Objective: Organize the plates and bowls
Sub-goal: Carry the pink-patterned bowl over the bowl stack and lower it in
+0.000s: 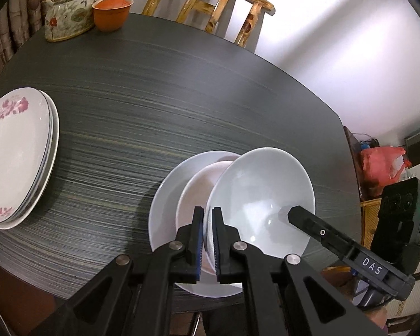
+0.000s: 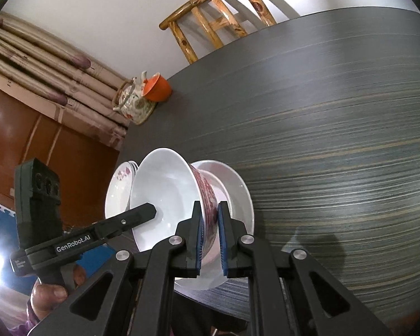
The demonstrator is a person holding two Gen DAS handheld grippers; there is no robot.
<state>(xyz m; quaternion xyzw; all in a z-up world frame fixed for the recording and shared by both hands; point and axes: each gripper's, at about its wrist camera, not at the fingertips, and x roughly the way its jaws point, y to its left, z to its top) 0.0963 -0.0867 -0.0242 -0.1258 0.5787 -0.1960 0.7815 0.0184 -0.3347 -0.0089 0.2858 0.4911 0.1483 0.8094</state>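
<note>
A white bowl with a red-patterned outside is held tilted over a white plate near the table's front edge. My left gripper is shut on the bowl's near rim. My right gripper is shut on the bowl's opposite wall, and it shows as a black finger inside the bowl in the left wrist view. A pinkish inner dish lies on the white plate under the bowl. A stack of flowered plates sits at the table's left; it also shows in the right wrist view.
A flowered teapot and an orange lidded cup stand at the far left corner of the dark table. A wooden chair stands behind the table. A red bag lies off the right edge.
</note>
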